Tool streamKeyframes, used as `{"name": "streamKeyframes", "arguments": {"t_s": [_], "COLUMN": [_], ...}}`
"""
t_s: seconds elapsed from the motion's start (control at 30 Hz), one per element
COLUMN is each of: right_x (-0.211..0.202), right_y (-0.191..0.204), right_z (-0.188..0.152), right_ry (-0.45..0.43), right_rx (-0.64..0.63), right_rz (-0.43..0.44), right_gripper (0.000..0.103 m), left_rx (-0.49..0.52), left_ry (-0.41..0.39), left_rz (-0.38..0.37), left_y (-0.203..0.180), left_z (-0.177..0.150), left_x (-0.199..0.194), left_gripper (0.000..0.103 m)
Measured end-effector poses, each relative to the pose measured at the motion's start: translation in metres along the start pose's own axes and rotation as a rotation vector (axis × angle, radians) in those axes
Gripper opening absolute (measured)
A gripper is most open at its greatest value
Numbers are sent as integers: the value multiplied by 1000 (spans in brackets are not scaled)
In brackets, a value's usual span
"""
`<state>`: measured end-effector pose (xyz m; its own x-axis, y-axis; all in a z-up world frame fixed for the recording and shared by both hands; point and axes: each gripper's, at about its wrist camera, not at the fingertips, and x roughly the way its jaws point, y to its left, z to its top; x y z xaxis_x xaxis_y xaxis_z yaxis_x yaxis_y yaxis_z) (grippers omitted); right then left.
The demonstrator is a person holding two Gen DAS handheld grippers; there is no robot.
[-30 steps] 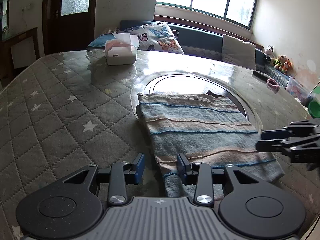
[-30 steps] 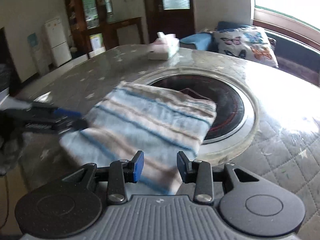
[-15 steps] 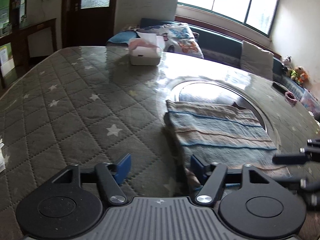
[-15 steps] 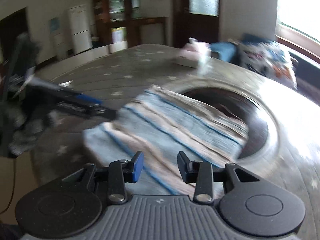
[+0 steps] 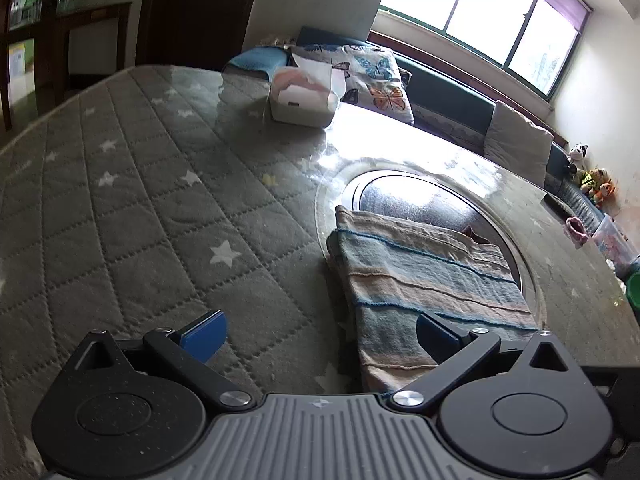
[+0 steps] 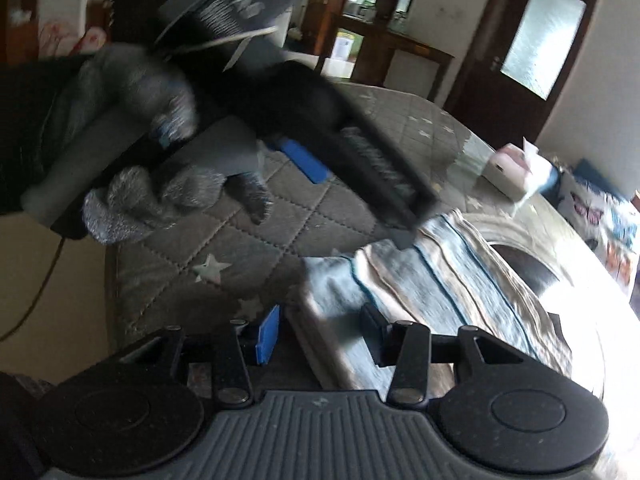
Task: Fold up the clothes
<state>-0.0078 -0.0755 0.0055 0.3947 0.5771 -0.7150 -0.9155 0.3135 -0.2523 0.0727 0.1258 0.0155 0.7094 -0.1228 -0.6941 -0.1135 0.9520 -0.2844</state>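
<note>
A folded cloth with blue and tan stripes [image 5: 424, 276] lies on the quilted grey star-patterned table cover [image 5: 140, 208], partly over a round glass inset [image 5: 420, 196]. My left gripper [image 5: 320, 334] is wide open and empty, its right finger over the cloth's near left edge. My right gripper [image 6: 318, 330] is open, its jaws standing either side of the cloth's [image 6: 440, 280] near corner. The left gripper [image 6: 360, 160] and its gloved hand [image 6: 160, 184] show blurred in the right wrist view.
A white tissue box [image 5: 304, 96] stands at the table's far side. A sofa with a butterfly cushion [image 5: 376, 76] and a grey cushion [image 5: 516, 144] runs along the window wall. Small toys [image 5: 592, 184] and a green container [image 5: 634, 288] sit at the far right.
Both grippers have opened wider. The left gripper has shifted left off the cloth. The right gripper has swung left toward the cloth's near corner, close to the left gripper.
</note>
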Motion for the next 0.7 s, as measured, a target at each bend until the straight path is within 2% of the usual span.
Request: {"name": "streamKeyframes", "arguments": {"t_s": [0.2,0.23,0.27,0.3,0.43,0.7], "right_x": [8,8,8,8,0,-31], "right_y": [16,17,18,18,11,-18], "right_z": [2,3,3,3,6,8], "right_ry": [23,24,25,25,-3,-97], "right_rx": [-65,-69,-69,-66,5,165], "right_rz": [-55,-63,-77,-88,-72,-45], "right_gripper": [44,41,33,31,15,11], "left_rx": [-34,-42,-54,-69,-145,-317], "left_ry": [22,26,30,34,55,138], "left_rz": [-48,-58,-71,-84,-139,-252], "left_y": [-3,-3,-3,-3,1,3], "left_z": [-1,-1,-1,0,2,4], "left_x": [2,3,2,2,3,18], "left_gripper": [103,103,103,103,102,97]}}
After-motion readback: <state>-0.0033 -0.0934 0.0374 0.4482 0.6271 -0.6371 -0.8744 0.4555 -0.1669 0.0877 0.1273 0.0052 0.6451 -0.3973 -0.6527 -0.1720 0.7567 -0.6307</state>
